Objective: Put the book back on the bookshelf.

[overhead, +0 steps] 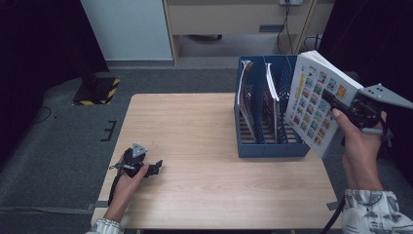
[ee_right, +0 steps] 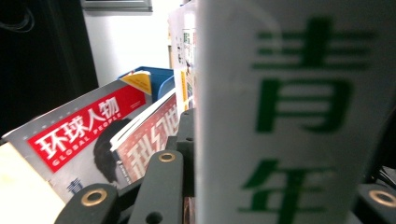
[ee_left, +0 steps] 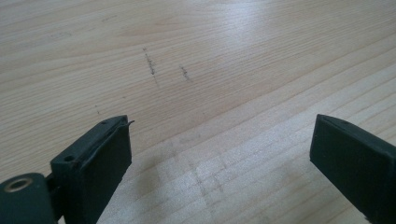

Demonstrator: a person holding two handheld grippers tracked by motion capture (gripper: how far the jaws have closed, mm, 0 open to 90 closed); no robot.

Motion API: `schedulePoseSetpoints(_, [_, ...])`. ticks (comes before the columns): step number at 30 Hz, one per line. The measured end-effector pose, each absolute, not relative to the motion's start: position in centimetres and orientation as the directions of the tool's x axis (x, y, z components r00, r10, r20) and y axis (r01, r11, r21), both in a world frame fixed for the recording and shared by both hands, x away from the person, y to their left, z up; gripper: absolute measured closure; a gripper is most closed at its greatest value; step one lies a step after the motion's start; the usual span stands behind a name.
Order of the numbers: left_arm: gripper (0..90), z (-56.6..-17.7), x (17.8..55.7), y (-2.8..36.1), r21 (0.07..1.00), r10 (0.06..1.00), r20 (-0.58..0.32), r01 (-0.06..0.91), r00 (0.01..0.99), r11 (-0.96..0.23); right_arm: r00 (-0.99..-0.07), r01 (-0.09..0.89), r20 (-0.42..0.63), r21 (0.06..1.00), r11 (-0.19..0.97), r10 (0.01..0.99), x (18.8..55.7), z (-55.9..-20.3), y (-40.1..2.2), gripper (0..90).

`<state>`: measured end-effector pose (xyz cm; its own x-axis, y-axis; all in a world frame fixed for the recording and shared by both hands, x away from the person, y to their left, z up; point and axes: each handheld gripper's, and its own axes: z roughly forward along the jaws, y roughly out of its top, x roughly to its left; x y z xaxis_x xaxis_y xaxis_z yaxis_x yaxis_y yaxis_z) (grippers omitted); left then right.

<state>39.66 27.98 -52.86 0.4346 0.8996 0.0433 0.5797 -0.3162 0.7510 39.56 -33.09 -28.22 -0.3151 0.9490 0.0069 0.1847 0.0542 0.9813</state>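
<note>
Right gripper (overhead: pixel 341 108) fingers clamped on white magazine (overhead: pixel 316 100), held up just right of the blue file rack (overhead: pixel 265 146). Judgement: align the spine over the free right slot, lower straight. Left gripper (overhead: pixel 151 168) fingers apart, idle on worktop (overhead: pixel 195 146).

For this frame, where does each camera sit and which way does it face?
High view: above the person's side, looking forward and down on the table; forearms, both hands visible.
Left gripper view: rides the left gripper, facing bare tabletop between spread fingers.
Right gripper view: rides the right gripper, facing the clamped book.
Shared: high and right views show book and blue file rack.
</note>
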Motion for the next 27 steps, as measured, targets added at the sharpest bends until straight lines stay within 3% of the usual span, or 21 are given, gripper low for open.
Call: schedulePoseSetpoints(27, [5.4,-53.5,40.4,28.0,0.740,0.899,0.061,0.585,0.433,-0.332,-0.187,0.176,0.034,0.984,0.000,0.982,44.8,-29.6,-32.8,74.0])
